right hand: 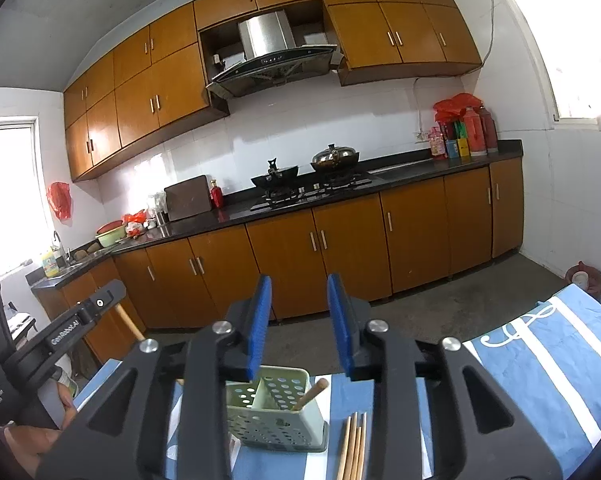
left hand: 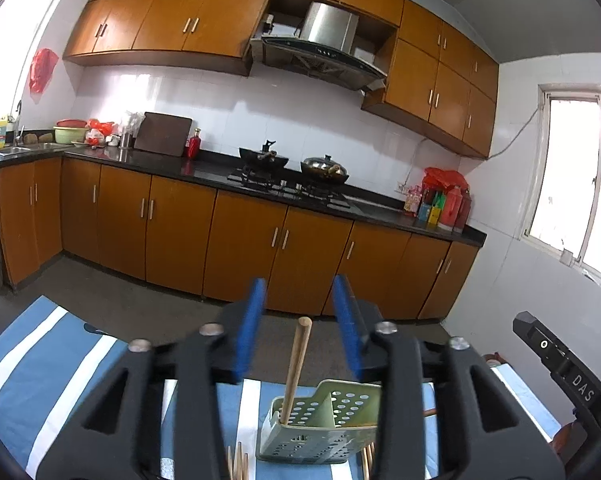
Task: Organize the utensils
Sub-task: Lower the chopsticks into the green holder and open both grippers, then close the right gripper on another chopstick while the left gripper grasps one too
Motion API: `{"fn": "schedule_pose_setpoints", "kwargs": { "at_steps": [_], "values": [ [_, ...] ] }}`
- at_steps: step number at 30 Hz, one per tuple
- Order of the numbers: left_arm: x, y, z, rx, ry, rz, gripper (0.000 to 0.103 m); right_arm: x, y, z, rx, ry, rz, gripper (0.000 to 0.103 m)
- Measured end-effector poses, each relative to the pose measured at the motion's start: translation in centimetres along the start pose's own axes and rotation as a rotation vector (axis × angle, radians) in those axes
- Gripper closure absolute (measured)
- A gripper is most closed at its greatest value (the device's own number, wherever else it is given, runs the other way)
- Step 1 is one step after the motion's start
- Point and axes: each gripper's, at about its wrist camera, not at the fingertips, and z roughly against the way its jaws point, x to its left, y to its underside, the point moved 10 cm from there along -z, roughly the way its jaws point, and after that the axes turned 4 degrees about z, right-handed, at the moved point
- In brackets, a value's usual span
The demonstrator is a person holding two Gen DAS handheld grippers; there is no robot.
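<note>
On the blue striped cloth, green perforated utensil holder with wooden stick upright inside, chopsticks beside it, left gripper and right gripper both parted, clasping nothing.

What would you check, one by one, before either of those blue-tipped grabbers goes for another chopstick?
1. Left gripper free: ok, jaws apart, nothing pressed between them.
2. Right gripper free: ok, jaws apart, empty.
3. Green holder upright on the striped cloth: ok.
4. Room left in the holder: ok, only one wooden stick shows inside.
5. Loose chopsticks within view: ok, lying beside the holder.
6. How many chopsticks remain: cannot tell, the grippers hide part of the cloth.
</note>
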Motion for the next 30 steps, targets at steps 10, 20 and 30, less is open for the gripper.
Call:
{"fn": "schedule_pose_setpoints", "kwargs": {
  "at_steps": [10, 20, 30],
  "values": [
    [1.0, -1.0, 3.6, -0.010, -0.023, -0.018, 0.064, -1.9, 0.6, 4.5, 0.002, 0.041, 0.010, 0.069],
    [6.8, 5.1, 7.7, 0.111, -0.131, -0.084, 0.063, -4.6, 11.0, 7.2, 0.208, 0.102, 0.027, 0.069],
    [11.2, 17.4, 8.2, 0.381, -0.182, -0.091, 0.064, -3.4, 27.0, 4.5, 0.589, 0.069, -0.011, 0.085]
  ]
}}
